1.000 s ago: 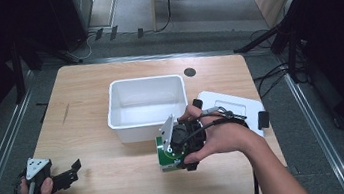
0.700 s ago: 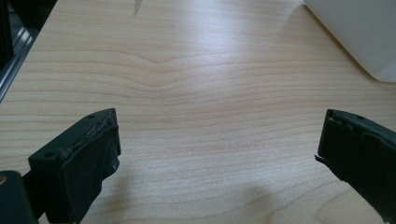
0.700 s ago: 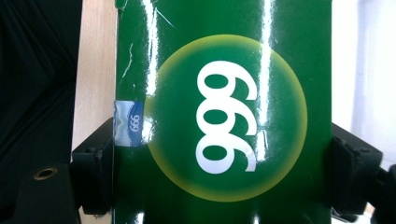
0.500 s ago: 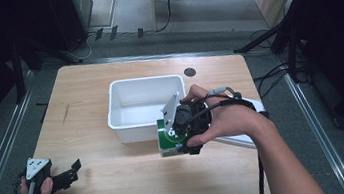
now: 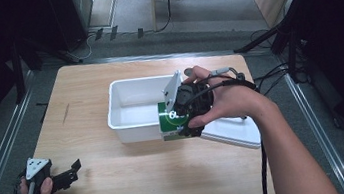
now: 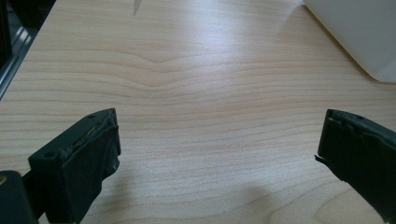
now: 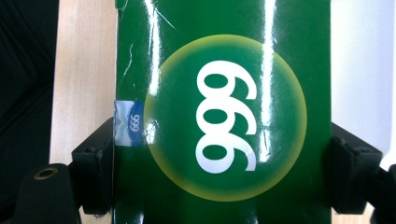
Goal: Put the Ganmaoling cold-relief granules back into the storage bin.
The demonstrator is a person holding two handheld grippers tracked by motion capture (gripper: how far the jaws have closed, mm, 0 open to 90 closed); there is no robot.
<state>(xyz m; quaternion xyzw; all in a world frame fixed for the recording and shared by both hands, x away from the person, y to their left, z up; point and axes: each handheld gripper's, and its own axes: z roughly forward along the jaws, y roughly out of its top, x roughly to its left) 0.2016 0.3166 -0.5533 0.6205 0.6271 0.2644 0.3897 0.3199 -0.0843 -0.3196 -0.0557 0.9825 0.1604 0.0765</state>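
Since a second ago, right tongs (image 5: 183, 120) are lifting the green box (image 5: 169, 122), clamped across its sides, to frame centre at the white bin (image 5: 133, 125) rim. Left tongs (image 5: 71, 171) are resting wide, lower left. Next: carrying it over and releasing inside.

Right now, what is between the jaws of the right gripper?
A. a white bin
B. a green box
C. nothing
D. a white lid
B: in the right gripper view, the right gripper has its two jaws pressed on the sides of the green box with a yellow circle printed on it.
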